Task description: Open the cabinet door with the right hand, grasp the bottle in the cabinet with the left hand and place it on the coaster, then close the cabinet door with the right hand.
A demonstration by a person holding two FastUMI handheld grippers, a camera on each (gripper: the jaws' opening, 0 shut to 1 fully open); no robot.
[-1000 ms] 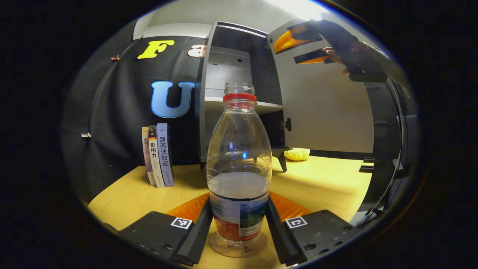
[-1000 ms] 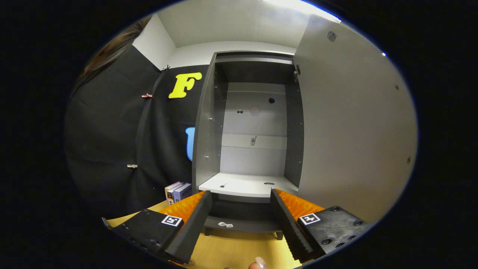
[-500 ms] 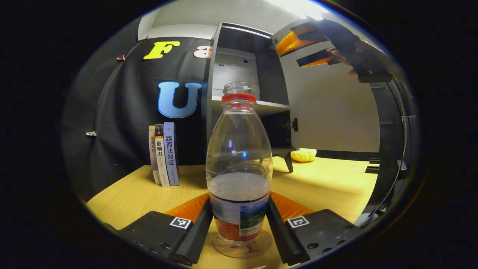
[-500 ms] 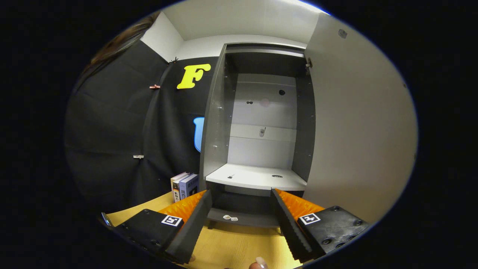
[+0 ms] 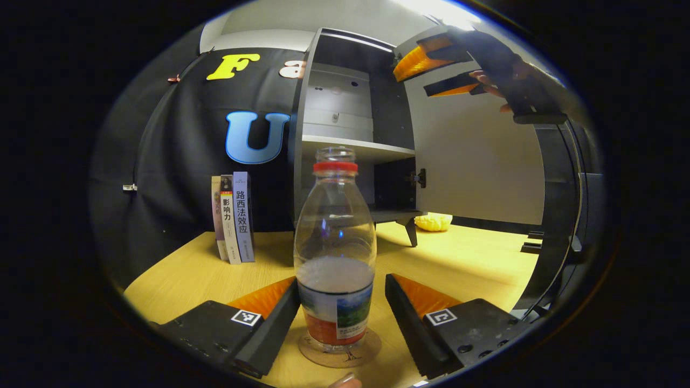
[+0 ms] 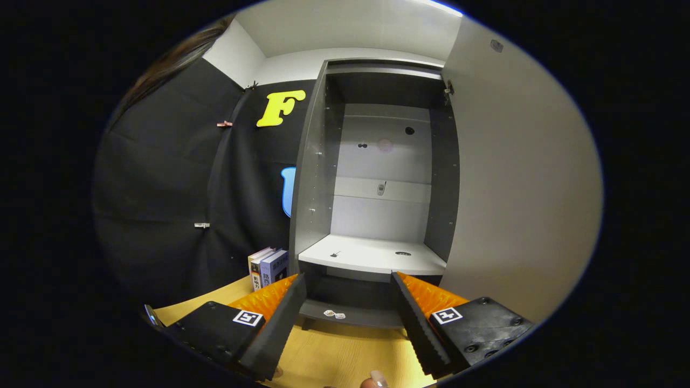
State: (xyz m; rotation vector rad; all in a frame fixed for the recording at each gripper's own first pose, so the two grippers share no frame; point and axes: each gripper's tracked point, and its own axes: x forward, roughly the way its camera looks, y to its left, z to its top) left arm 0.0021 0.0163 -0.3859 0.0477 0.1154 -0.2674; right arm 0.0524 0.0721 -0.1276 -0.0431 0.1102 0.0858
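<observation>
Bottle [image 5: 335, 253] upright on the round coaster [image 5: 339, 351], dead ahead of the left hand-held gripper [image 5: 340, 319], between its two fingers. Red cap on top, clear body, some liquid in the lower part, label wrapped low. Left hand-held gripper spread open: a clear gap at the far-side finger, the near-side finger just beside the label, contact there too close to call. Coaster flat on the pale wood worktop [image 5: 463, 264], poking out a little beyond the bottle's base.

Beyond the bottle, cabinet [image 5: 345, 134] standing on the worktop with its door [image 5: 474, 161] swung wide to the right of the left hand-held gripper. White shelf [image 5: 356, 146] visible inside at about the height of the bottle's cap. Three books [image 5: 233, 216] upright to the left, against the booth's dark cloth. Something small and yellow [image 5: 433, 221] on the worktop far ahead and to the right, past the cabinet's leg; too small to identify.

Right hand-held gripper [image 5: 431, 70] up high to the upper right in the left gripper view, held by a hand [image 5: 506, 81], close to the door's top edge. In the right gripper view, right hand-held gripper [image 6: 349, 315] parted wide, nothing between the fingers, facing straight into the open cabinet [image 6: 377, 178], with the door [image 6: 517, 188] looming just to its right. White shelf [image 6: 372, 256] bare but for two small dark marks. Books [image 6: 267, 267] low to its left.
</observation>
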